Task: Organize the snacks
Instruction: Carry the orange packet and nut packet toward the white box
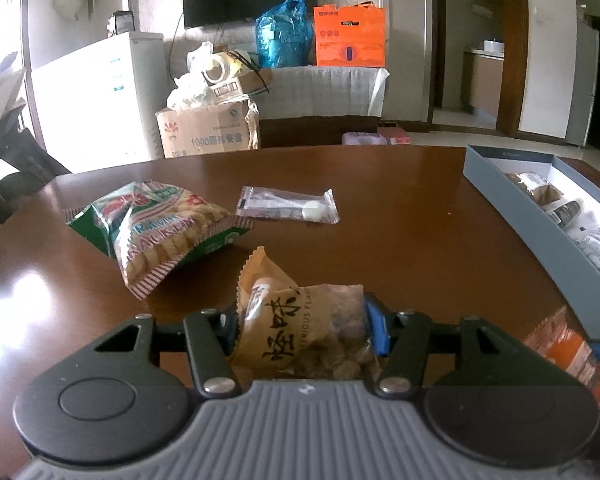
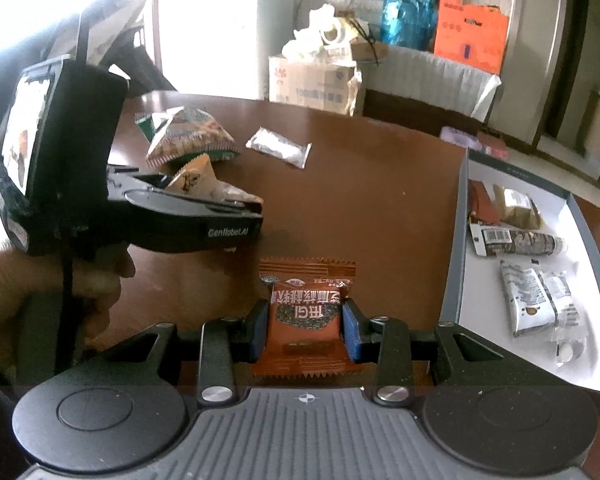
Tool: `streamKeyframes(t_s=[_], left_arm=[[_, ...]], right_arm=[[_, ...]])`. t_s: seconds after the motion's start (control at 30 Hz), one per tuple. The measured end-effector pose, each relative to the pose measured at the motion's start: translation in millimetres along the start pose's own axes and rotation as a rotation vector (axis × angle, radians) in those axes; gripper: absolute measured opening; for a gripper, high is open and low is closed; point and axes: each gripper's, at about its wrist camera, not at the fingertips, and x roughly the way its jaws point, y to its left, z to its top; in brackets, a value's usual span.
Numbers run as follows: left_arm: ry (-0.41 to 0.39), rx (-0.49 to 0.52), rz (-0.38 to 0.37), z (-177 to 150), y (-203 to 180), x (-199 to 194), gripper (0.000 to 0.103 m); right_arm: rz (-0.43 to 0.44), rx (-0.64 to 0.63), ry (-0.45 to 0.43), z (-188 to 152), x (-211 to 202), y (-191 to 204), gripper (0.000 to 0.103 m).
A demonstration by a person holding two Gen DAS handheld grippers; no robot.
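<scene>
Right claw [image 2: 305, 330] clamped on orange packet [image 2: 306, 312], low over desk [image 2: 380, 184], just beside box [image 2: 454, 264]. Flat, light, foil crinkly and slick; pinch across middle looks fine.

Left claw [image 1: 302, 330] squeezing tan nut bag [image 1: 300, 320] across belly. Soft, lumpy, probably shifts inside; seam edge grip likely slips.

Further out: cracker bag [image 1: 160, 228], puffy, contents fragile I'd guess, grab crimped end. Clear sachet [image 1: 288, 205] beyond, thin, flat, hard to get under. Box already holds few packets.

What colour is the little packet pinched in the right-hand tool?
Reddish-orange packet, with a dark speckled picture; clearest in the right wrist view.
</scene>
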Motion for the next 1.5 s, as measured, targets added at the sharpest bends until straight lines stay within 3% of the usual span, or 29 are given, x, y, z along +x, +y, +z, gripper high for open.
streamKeyframes(t_s=[0.9, 1.23, 1.5], left_arm=[[-0.061, 0.125, 0.028, 14.0, -28.5, -18.0, 0.055], [-0.124, 0.218, -0.018, 45.1, -52.5, -46.6, 0.055], [-0.153, 0.184, -0.081, 54.0, -94.8, -51.8, 0.055]], right_arm=[[-0.018, 0.036, -0.176, 26.9, -51.6, -20.1, 0.038], [-0.042, 0.057, -0.248, 35.0, -80.7, -42.0, 0.038], [-0.112, 0.102, -0.242, 23.4, -89.8, -72.4, 0.038]])
